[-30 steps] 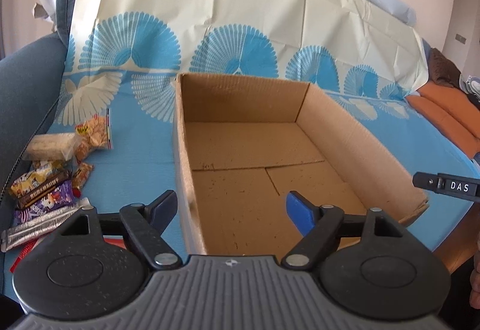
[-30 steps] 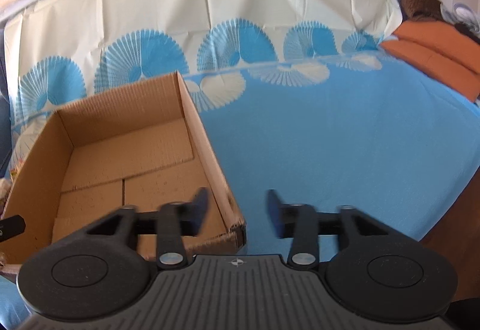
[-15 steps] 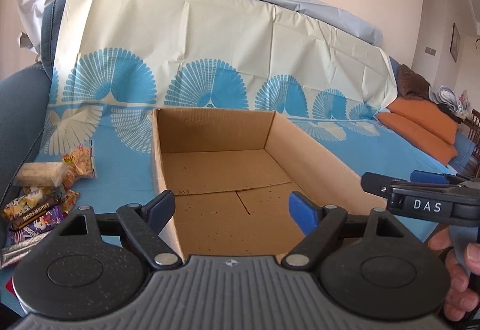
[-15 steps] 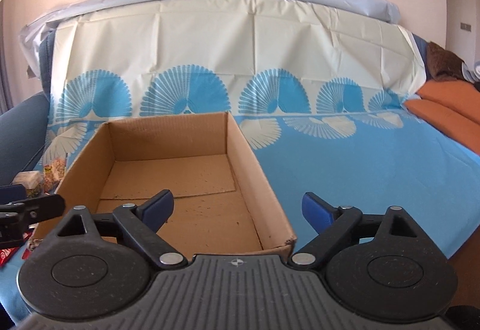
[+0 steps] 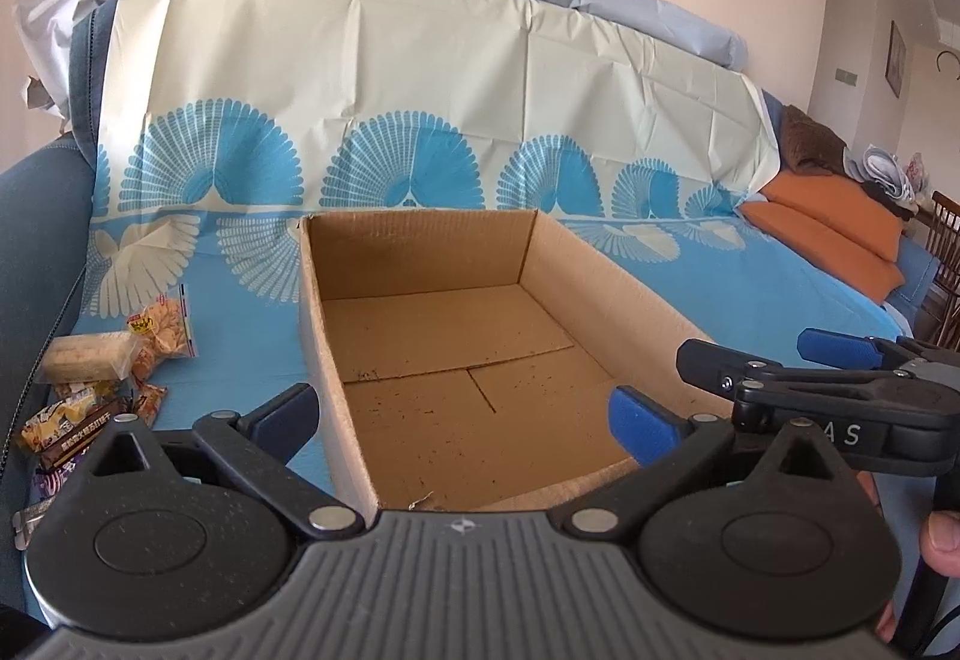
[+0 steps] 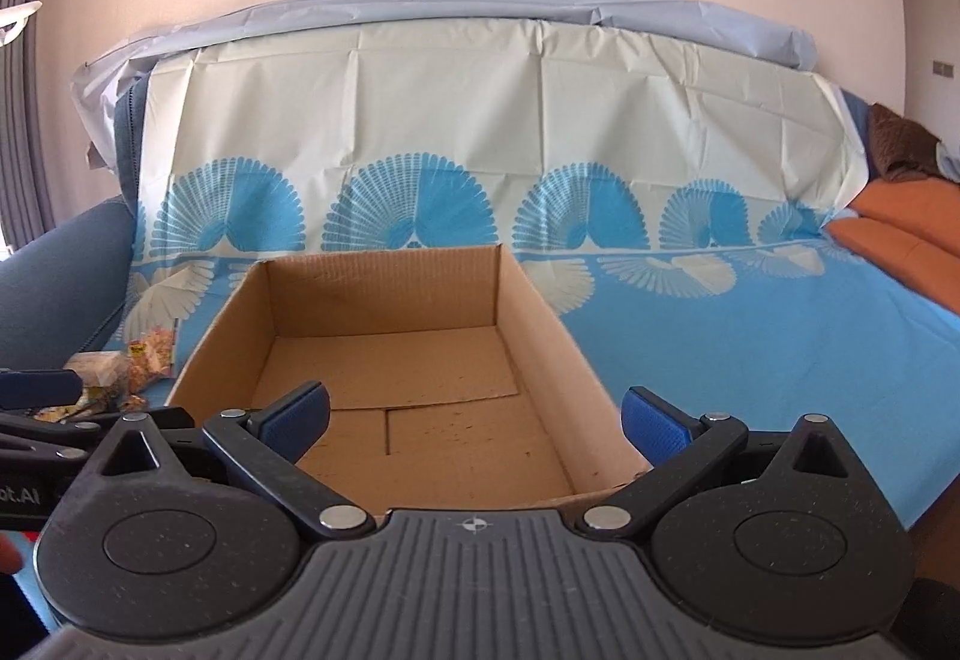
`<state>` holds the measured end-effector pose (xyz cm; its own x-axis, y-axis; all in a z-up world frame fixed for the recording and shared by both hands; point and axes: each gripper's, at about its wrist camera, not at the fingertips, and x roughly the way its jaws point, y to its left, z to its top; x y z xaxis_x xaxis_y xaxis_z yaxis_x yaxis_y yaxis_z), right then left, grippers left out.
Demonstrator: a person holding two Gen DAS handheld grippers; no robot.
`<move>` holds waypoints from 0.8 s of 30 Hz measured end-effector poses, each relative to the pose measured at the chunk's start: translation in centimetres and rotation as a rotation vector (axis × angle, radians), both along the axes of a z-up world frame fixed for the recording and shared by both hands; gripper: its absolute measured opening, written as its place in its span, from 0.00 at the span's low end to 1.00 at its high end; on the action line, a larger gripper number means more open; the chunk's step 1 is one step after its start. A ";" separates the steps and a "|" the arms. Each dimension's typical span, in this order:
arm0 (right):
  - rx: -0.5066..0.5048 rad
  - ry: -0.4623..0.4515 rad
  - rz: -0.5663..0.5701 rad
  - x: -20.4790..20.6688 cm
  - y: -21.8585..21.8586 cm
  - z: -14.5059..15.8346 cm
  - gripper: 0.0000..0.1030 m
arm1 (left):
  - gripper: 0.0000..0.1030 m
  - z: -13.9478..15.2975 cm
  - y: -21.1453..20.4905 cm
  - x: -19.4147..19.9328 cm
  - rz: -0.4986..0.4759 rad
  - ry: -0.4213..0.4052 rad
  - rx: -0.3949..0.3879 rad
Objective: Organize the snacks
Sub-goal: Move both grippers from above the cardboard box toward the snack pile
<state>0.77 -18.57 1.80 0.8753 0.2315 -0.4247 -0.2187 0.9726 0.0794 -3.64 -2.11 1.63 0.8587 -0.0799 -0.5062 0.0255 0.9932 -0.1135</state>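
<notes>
An empty open cardboard box [image 5: 420,252] sits on a blue patterned sheet; it also shows in the right wrist view [image 6: 384,288]. A pile of wrapped snacks [image 5: 102,366] lies left of the box, seen too in the right wrist view [image 6: 129,363]. My left gripper [image 5: 462,417] is open and empty, held at the box's near end. My right gripper [image 6: 477,417] is open and empty, also at the near end. The right gripper shows from the side in the left wrist view [image 5: 774,360].
The sheet [image 5: 750,288] covers a sofa seat and back. A blue armrest [image 5: 36,252] rises left of the snacks. Orange cushions [image 5: 840,222] lie at the far right. A wooden chair [image 5: 945,252] stands beyond them.
Both grippers have pulled back and tilted up, so the box sits lower and farther. The right gripper has opened wider and now shows closer beside the left one.
</notes>
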 end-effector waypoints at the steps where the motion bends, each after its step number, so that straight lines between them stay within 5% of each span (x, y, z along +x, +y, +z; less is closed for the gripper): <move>1: 0.005 0.007 0.003 0.0 0.2 0.0 0.99 | 1.00 0.1 0.2 0.0 0.001 0.006 -0.010; 18: 0.094 0.149 0.059 -0.1 5.2 0.8 0.99 | 0.98 1.9 4.9 -3.3 0.094 -0.038 -0.067; 21: 0.082 0.133 0.088 -0.6 6.6 1.0 0.99 | 0.80 2.6 6.0 -3.8 0.085 -0.035 -0.056; 24: 0.073 0.124 0.144 -0.8 8.3 1.2 0.88 | 0.57 3.1 7.1 -4.5 0.062 -0.040 0.011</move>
<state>-0.08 -10.30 2.99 0.7728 0.3846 -0.5048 -0.3392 0.9226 0.1836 -8.13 4.94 4.68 0.8815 -0.0203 -0.4717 -0.0322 0.9942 -0.1030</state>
